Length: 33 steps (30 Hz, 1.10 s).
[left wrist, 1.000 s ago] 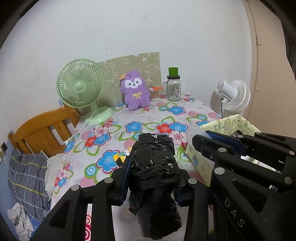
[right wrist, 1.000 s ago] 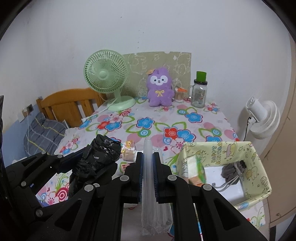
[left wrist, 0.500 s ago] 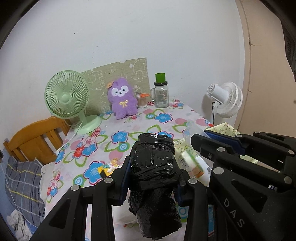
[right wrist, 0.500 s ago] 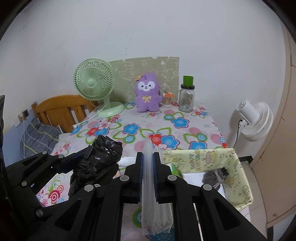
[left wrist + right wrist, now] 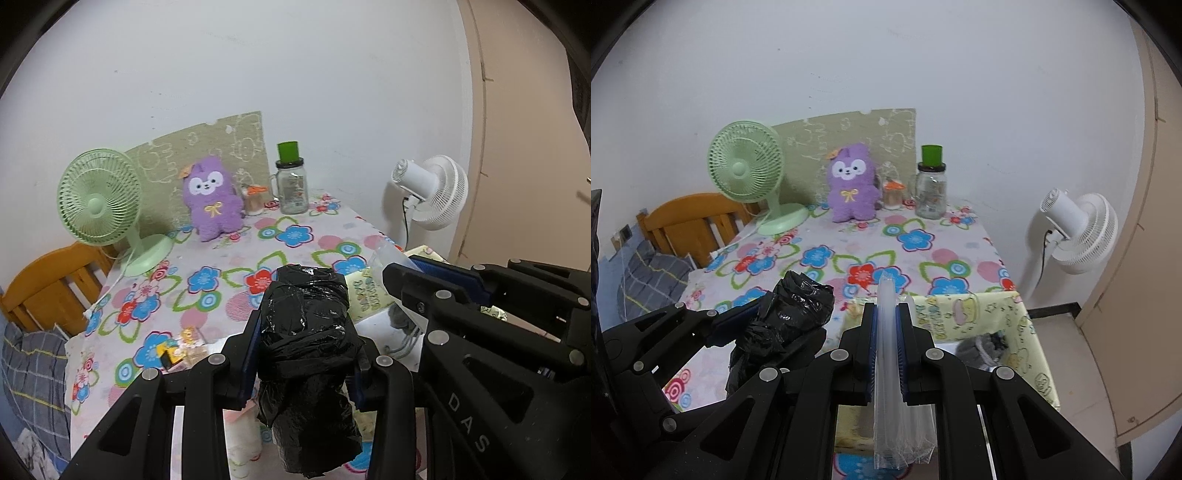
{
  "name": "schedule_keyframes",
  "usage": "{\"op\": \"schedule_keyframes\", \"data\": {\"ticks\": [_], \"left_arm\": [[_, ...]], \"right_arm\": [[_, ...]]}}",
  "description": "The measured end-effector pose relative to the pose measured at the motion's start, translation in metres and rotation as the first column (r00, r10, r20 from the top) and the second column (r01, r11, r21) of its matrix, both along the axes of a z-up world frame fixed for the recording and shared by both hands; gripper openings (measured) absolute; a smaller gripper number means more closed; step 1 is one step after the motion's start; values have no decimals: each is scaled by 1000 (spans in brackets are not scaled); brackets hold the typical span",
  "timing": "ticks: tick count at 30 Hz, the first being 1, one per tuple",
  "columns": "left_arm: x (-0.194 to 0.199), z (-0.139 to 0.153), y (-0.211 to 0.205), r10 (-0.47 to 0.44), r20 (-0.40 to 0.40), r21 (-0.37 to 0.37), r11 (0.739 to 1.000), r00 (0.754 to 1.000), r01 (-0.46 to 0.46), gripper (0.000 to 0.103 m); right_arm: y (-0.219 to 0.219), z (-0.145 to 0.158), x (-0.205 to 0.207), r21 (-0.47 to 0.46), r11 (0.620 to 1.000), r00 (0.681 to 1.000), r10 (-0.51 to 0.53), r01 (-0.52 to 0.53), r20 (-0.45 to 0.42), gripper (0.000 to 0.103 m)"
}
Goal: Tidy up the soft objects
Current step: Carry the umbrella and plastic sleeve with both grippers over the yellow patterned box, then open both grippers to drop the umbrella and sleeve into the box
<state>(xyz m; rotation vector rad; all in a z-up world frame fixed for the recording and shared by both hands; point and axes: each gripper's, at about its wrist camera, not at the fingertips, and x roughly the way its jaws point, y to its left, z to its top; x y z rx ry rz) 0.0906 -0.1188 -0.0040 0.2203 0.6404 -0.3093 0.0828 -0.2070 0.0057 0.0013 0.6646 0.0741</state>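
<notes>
My left gripper (image 5: 304, 339) is shut on a roll of black plastic bags (image 5: 308, 350) and holds it above the front of the flowered table (image 5: 295, 236). It also shows in the right wrist view (image 5: 790, 317). My right gripper (image 5: 886, 325) is shut on a flat pack of clear plastic bags (image 5: 886, 369), held upright above a yellow fabric bin (image 5: 1015, 325). The bin holds a grey soft item (image 5: 982, 347) and a white cable (image 5: 402, 343). A purple plush toy (image 5: 851, 184) sits at the table's far edge.
A green desk fan (image 5: 750, 173) stands back left, a glass jar with a green lid (image 5: 931, 188) and a small cup (image 5: 894, 194) back right. A white fan (image 5: 1078, 229) stands beyond the right edge. A wooden headboard (image 5: 690, 221) is left. Small items (image 5: 184, 349) lie near the front.
Both grippers have pulled back and risen with their loads; the table looks farther away. The yellow bin now lies under the right gripper.
</notes>
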Motion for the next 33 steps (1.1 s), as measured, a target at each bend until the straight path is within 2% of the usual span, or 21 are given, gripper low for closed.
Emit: {"op": "schedule_keyframes", "data": {"ticks": [13, 25, 27, 29, 30, 31, 33], "left_arm": [[14, -20, -40, -54, -43, 7, 998, 998, 55, 40], [29, -42, -59, -81, -96, 11, 997, 992, 82, 43], [32, -45, -60, -77, -95, 13, 997, 992, 78, 52], [34, -48, -61, -64, -82, 36, 997, 995, 67, 71], [34, -49, -61, -65, -78, 43, 997, 995, 68, 73], [34, -49, -62, -68, -80, 50, 996, 994, 72, 76], [34, -52, -62, -77, -91, 60, 995, 993, 82, 79]], "right_arm": [[-42, -21, 12, 8, 998, 997, -65, 66, -50, 13], [-61, -46, 24, 14, 995, 990, -93, 95, -106, 13], [-62, -49, 27, 17, 995, 988, -93, 96, -119, 13], [-63, -53, 29, 12, 995, 986, -101, 104, -135, 15], [-63, -53, 30, 7, 994, 985, -105, 107, -137, 16], [-64, -55, 31, 1, 994, 984, -110, 112, -140, 22], [-65, -57, 32, -5, 992, 981, -126, 126, -151, 41]]}}
